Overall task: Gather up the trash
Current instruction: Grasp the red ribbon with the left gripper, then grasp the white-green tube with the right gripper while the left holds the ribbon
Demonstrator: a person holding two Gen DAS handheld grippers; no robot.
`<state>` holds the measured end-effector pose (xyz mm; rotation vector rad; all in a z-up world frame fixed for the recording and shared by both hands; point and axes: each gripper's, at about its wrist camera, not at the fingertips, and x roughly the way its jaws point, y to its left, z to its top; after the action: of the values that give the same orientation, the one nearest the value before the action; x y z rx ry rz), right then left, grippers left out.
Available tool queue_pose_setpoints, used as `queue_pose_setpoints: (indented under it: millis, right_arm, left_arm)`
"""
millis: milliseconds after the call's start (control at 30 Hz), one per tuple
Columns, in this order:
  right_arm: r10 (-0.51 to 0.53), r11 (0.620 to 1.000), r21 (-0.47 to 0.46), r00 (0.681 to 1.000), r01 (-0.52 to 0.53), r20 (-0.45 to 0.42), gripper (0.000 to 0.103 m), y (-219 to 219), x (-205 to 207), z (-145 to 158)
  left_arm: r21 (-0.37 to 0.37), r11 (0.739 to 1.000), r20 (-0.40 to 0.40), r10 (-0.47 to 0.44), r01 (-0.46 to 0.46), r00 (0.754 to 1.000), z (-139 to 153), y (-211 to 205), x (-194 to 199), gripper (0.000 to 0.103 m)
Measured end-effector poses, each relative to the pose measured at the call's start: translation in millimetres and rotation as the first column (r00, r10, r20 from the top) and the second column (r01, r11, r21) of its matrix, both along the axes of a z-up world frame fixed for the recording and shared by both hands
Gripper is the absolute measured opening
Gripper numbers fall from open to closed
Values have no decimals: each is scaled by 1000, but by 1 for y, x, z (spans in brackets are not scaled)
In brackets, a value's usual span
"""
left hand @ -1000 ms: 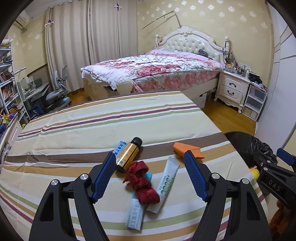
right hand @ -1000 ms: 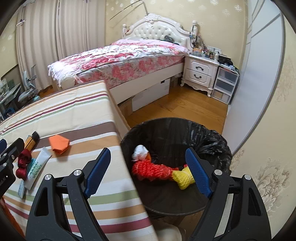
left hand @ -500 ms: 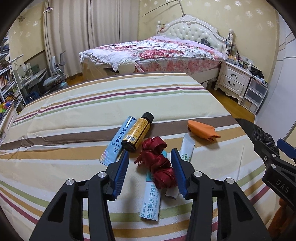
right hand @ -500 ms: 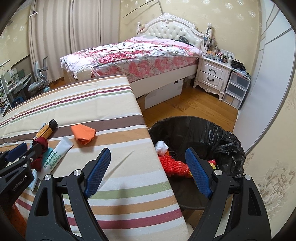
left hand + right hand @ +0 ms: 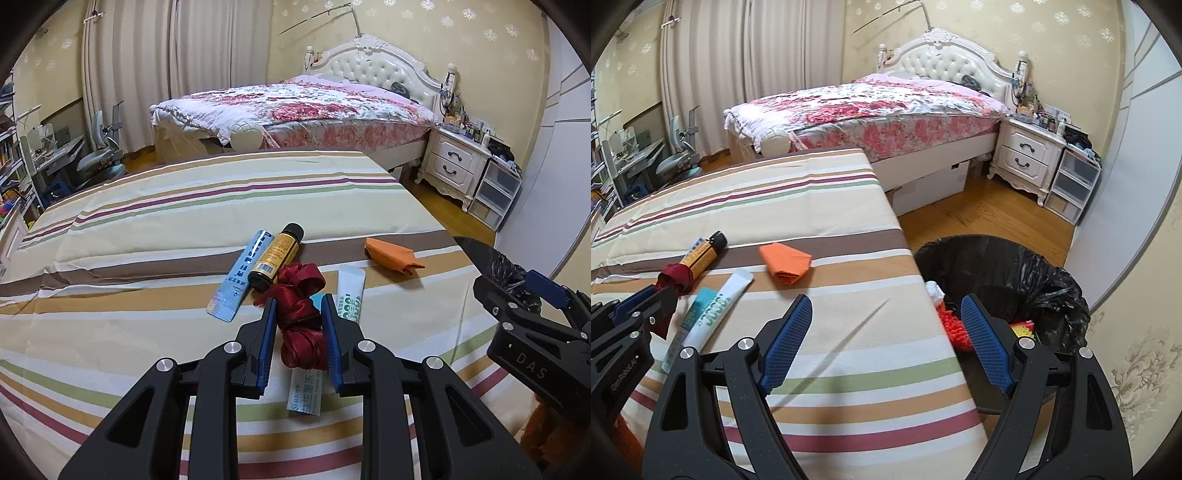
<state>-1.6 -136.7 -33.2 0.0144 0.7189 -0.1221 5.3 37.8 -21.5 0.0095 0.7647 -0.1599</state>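
The left tongs (image 5: 298, 314) are narrowed around the red ribbon (image 5: 301, 314), blue pads pressing both its sides on the striped table (image 5: 147, 229). Just ahead lies a bottle (image 5: 275, 254) beside a blue sachet (image 5: 242, 277); the white tube (image 5: 351, 295) lies right of the tongs. The right tongs (image 5: 886, 332) gape wide, holding nothing, over the table edge, the bin (image 5: 1015, 266) beyond the right finger.

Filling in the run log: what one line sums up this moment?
left gripper: shut on red ribbon | right gripper: open, empty | trash bin: not yet reached
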Motion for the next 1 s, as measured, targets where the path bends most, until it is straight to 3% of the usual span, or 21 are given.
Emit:
queue_pose_setpoints:
  millis: [500,733,1000]
  right_arm:
    - [175,984,51,983,-173,-47,81,74,13,-5]
    - [199,980,39,975,-196,-103,81,95,25,-18]
    - [181,984,18,974,-180,-139,57,90,23,-21]
  left_arm:
    - [29,989,3,144,-144,990,-6,70,-16,25]
    - [13,981,-11,192,-192,981,-10,93,-21,25]
    - [-5,979,-16,202,-202,979,-13,102,-20,25]
